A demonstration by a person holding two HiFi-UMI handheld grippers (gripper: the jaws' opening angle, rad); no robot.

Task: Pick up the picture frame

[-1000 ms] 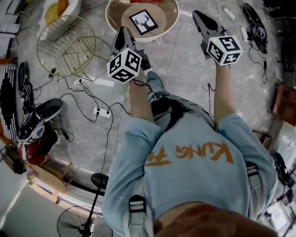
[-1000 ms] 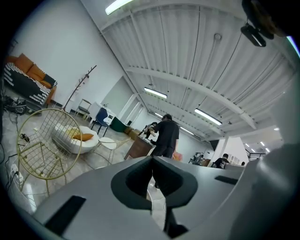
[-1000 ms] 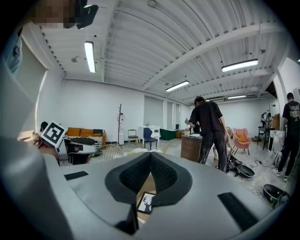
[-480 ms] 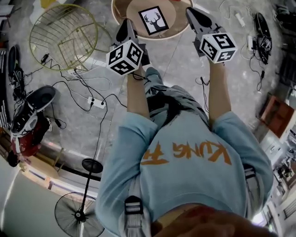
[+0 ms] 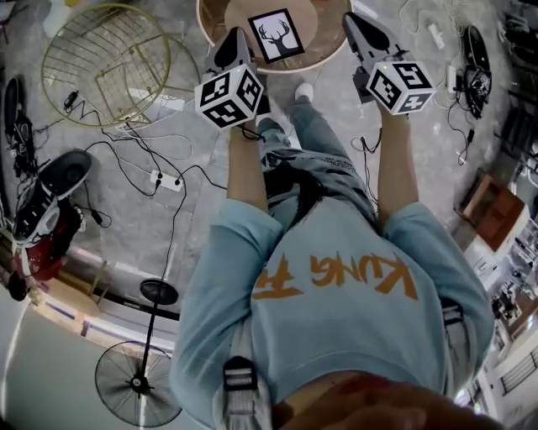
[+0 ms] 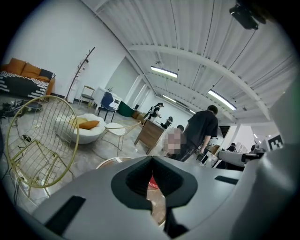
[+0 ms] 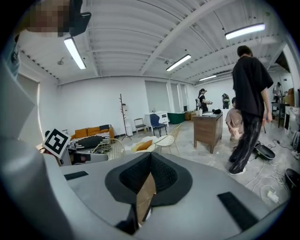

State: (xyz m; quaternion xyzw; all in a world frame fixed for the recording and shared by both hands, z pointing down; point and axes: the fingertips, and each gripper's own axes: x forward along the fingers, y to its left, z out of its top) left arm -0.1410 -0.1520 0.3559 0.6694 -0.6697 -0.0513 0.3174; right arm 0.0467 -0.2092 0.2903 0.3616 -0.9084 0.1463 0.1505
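Head view looks steeply down on a person in a pale blue sweatshirt (image 5: 336, 311) with orange lettering across the chest; it reads upside down from here, "KUNG" is legible and the shorter word beside it is harder to make out. Both arms reach forward. The left gripper (image 5: 235, 38) and the right gripper (image 5: 355, 21) each carry a white cube printed with black square markers, and both point toward a round wooden table (image 5: 324, 29) at the top edge. The picture frame (image 5: 278, 35) lies flat on that table between the two grippers. It is black-edged with a white mat and a black stag's head, and it bears no readable text. Neither gripper touches it, though the left one's tip is just beside its left edge. On the floor to the left stand a gold wire chair (image 5: 105, 63) and a white power strip (image 5: 164, 180) among loose cables, with a pedestal fan (image 5: 134, 385) lower down. Left gripper view shows its jaws clenched together with nothing gripped; only a sliver of tabletop shows past the dark pads (image 6: 136, 178). Right gripper view gives the same reading, its pads (image 7: 164, 176) closed and empty, while a person in black (image 7: 248, 84) walks past a wooden desk (image 7: 208, 126).
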